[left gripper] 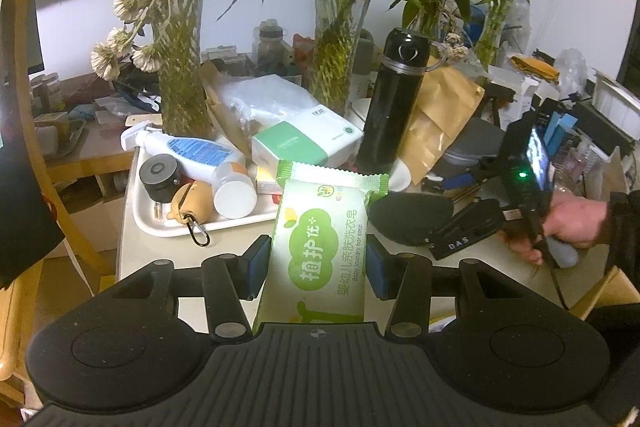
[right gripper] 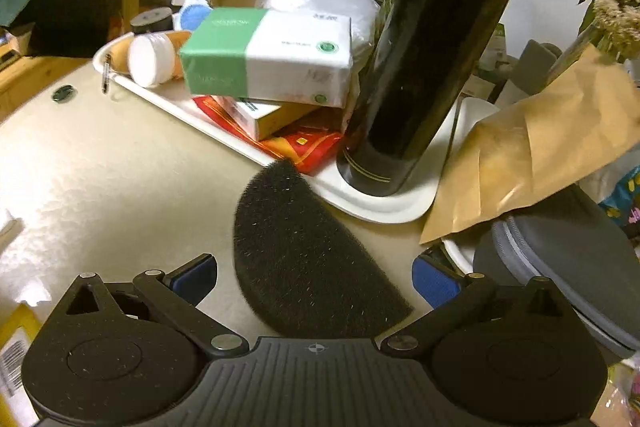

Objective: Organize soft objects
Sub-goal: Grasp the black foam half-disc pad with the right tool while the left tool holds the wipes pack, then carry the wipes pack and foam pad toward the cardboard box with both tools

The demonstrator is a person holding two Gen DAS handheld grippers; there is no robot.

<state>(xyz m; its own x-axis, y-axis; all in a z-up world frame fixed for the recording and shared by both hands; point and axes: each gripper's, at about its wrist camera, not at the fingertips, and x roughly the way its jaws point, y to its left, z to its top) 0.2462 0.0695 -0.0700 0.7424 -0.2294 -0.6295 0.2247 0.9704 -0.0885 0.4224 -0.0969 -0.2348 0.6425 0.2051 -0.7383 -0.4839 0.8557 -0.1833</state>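
Left hand-held gripper (left gripper: 318,267) pinching green soap pack (left gripper: 320,247) at frame centre; right hand-held gripper (right gripper: 316,281) spread around black sponge (right gripper: 304,263) on table (right gripper: 120,163).

soap pack (left gripper: 320,247): green, clamped between jaws | sponge (right gripper: 304,259): black half-round, flat on tabletop

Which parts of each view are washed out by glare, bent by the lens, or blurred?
Left wrist view: glare whitens the top of the green soap packet between the left gripper's pads; the wall line behind the plants curves. Right wrist view: sheen streaks the beige table; the black flask leans from distortion; the background is soft.
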